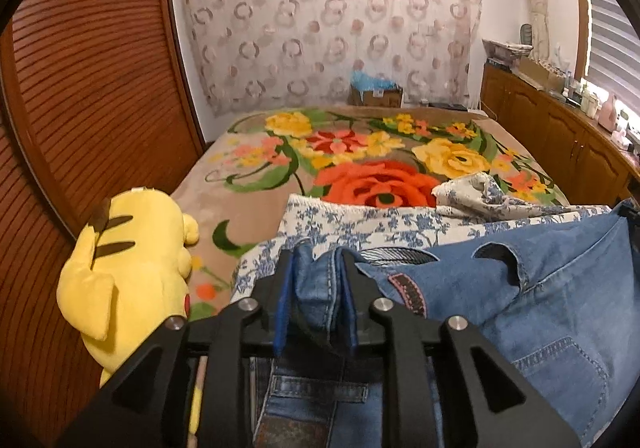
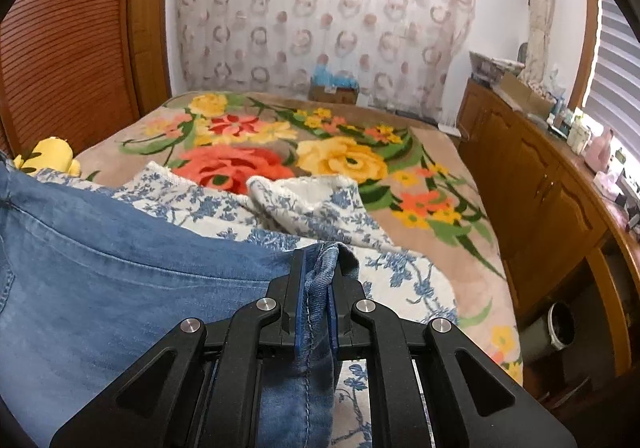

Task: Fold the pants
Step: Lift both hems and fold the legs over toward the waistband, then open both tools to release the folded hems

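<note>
Blue denim pants point(image 1: 532, 288) hang stretched between my two grippers above the bed. My left gripper point(image 1: 316, 260) is shut on the waistband's left end, next to a belt loop and the inner label. In the right wrist view the pants point(image 2: 120, 272) spread out to the left, and my right gripper point(image 2: 320, 268) is shut on a bunched denim edge with a seam running down between the fingers. The legs hang below, out of sight.
A white cloth with blue flowers point(image 2: 320, 208) lies crumpled under the pants on the floral blanket point(image 2: 340, 152). A yellow plush toy point(image 1: 128, 256) sits at the bed's left edge by the wooden louvred doors point(image 1: 92, 88). Wooden cabinets point(image 2: 540, 188) line the right side.
</note>
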`<state>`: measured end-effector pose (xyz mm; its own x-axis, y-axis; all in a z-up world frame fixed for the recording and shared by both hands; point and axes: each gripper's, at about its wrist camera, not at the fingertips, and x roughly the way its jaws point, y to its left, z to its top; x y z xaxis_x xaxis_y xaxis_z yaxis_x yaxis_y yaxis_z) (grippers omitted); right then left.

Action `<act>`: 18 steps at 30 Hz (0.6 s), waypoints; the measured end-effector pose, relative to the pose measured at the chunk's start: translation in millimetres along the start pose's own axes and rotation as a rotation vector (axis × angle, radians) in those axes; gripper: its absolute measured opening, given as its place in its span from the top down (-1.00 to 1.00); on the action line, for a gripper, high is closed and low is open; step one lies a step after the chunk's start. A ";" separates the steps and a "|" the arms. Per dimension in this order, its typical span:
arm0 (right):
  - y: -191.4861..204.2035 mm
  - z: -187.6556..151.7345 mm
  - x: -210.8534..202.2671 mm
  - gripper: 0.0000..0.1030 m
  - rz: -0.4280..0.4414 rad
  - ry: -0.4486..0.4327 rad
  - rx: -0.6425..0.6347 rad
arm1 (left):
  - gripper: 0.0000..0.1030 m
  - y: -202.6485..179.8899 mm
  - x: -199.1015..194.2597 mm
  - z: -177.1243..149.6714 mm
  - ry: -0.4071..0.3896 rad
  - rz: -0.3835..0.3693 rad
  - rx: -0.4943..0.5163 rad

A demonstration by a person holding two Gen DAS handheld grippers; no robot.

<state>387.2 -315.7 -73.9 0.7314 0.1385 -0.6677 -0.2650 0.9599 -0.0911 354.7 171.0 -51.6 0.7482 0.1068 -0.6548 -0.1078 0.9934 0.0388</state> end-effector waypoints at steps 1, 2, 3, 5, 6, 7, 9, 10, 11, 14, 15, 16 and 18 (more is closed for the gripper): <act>-0.5 -0.7 2.0 0.88 0.001 0.004 0.003 | 0.44 0.3 -1.2 -0.4 0.007 -0.005 0.000; -0.4 -1.4 3.9 0.88 0.002 0.007 0.006 | 0.34 1.1 -3.5 -0.8 0.018 -0.017 0.006; -0.9 -2.6 5.4 0.88 0.002 0.013 0.006 | 0.28 2.5 -5.3 -1.3 0.020 -0.022 0.010; 1.0 -1.5 6.4 0.88 -0.003 0.018 -0.001 | 0.13 5.6 -12.2 -3.9 0.026 -0.051 0.019; 1.1 -2.3 7.2 0.88 -0.008 0.024 -0.006 | 0.07 6.2 -15.5 -5.5 0.029 -0.061 0.022; 2.5 -2.7 7.0 0.88 -0.009 0.027 -0.008 | 0.04 6.6 -18.3 -7.2 0.035 -0.070 0.025; 2.9 -3.3 5.9 0.88 -0.009 0.029 -0.008 | -0.11 4.5 -24.8 -12.9 0.046 -0.098 0.040; 2.6 -3.2 5.2 0.88 -0.008 0.027 -0.005 | -0.13 2.9 -27.0 -15.3 0.046 -0.108 0.042; 2.5 -3.0 5.2 0.88 -0.005 0.026 0.000 | -0.15 2.8 -27.2 -16.2 0.048 -0.113 0.043; -1.0 -1.0 1.5 0.83 0.006 0.020 0.029 | -0.15 -2.8 -29.6 -21.6 0.048 -0.109 0.044; -1.6 -0.2 -0.5 0.77 0.009 0.018 0.037 | -0.15 -4.1 -31.5 -22.5 0.037 -0.096 0.041; -2.8 0.7 -3.1 0.71 0.009 0.015 0.041 | -0.15 -4.2 -33.5 -22.5 0.028 -0.088 0.038; -5.0 2.2 -8.8 0.66 0.012 0.009 0.041 | -0.15 -3.7 -39.0 -20.4 0.006 -0.080 0.030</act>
<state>383.5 -321.2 -66.0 0.7228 0.1484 -0.6749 -0.2479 0.9673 -0.0528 312.5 162.3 -41.7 0.7497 0.0268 -0.6613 -0.0281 0.9996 0.0086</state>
